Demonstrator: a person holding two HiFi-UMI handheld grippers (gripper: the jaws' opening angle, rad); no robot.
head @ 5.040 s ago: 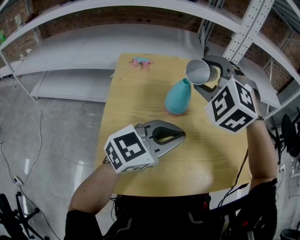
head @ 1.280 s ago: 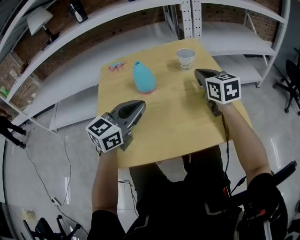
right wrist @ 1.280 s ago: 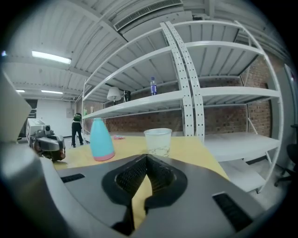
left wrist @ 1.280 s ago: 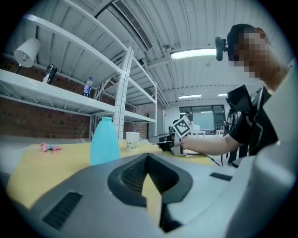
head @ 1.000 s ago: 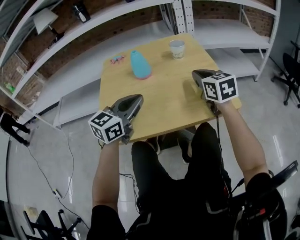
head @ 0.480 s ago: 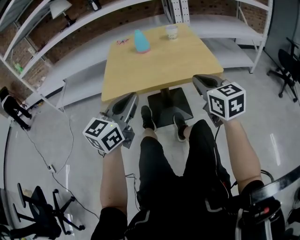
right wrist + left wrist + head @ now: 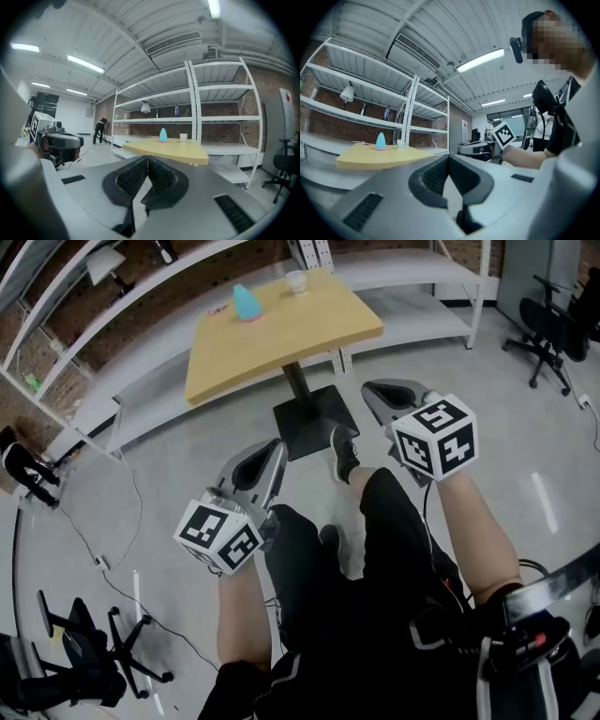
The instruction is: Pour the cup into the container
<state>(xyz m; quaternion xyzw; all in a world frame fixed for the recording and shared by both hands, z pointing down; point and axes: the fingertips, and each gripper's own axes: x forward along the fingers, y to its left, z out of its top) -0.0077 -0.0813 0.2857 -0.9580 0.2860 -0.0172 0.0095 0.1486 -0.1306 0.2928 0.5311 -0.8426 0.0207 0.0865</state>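
Observation:
The white cup [image 7: 296, 281] and the teal vase-shaped container [image 7: 247, 303] stand apart on the far side of the wooden table [image 7: 281, 329], which lies well away at the top of the head view. My left gripper [image 7: 275, 447] and right gripper [image 7: 372, 391] are held over the floor above the person's legs, both shut with nothing in them. In the right gripper view the container [image 7: 163, 135] and cup [image 7: 183, 137] show small beyond my shut right gripper [image 7: 147, 158]. The left gripper view shows the container [image 7: 380, 141] far off past my shut left gripper [image 7: 449, 157].
The table stands on a black pedestal base [image 7: 314, 416]. White metal shelving [image 7: 169, 343] runs behind it. Office chairs stand at the right [image 7: 553, 324] and lower left [image 7: 84, 652]. Cables [image 7: 112, 549] trail on the grey floor. A person [image 7: 100, 129] stands far off.
Both grippers have drawn back from the table together, from its near edge to well out over the floor. The table, cup and container now look much smaller. The jaws stayed shut.

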